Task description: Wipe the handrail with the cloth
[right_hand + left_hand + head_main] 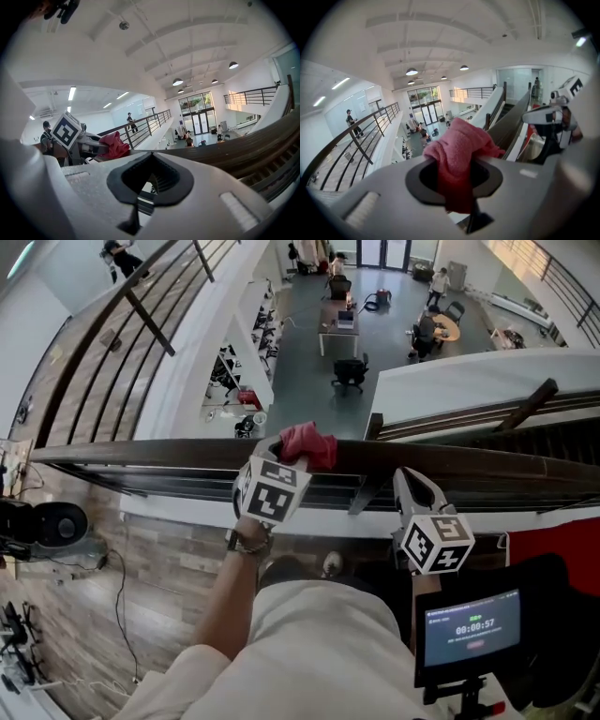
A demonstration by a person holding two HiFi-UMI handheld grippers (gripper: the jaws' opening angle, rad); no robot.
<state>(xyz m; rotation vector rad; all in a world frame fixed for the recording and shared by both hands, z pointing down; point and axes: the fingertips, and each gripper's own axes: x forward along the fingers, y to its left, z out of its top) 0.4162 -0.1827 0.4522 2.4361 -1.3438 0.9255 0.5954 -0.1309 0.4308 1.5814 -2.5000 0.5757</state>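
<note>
A dark wooden handrail (141,454) runs left to right across the head view. My left gripper (286,454) is shut on a pink cloth (307,444), which rests on top of the rail near its middle. In the left gripper view the cloth (459,150) bunches up out of the shut left gripper (459,180), with the handrail (511,122) running away to the right. My right gripper (412,482) sits at the rail just right of the cloth. In its own view the right gripper (150,180) is shut on nothing, with the handrail (243,145) behind it and the cloth (112,144) to the left.
Beyond the rail is a drop to a lower floor with desks and chairs (349,371). Horizontal bars (187,486) run under the rail. A second railing (141,306) slants at upper left. A timer screen (469,629) and a camera (42,524) stand near me.
</note>
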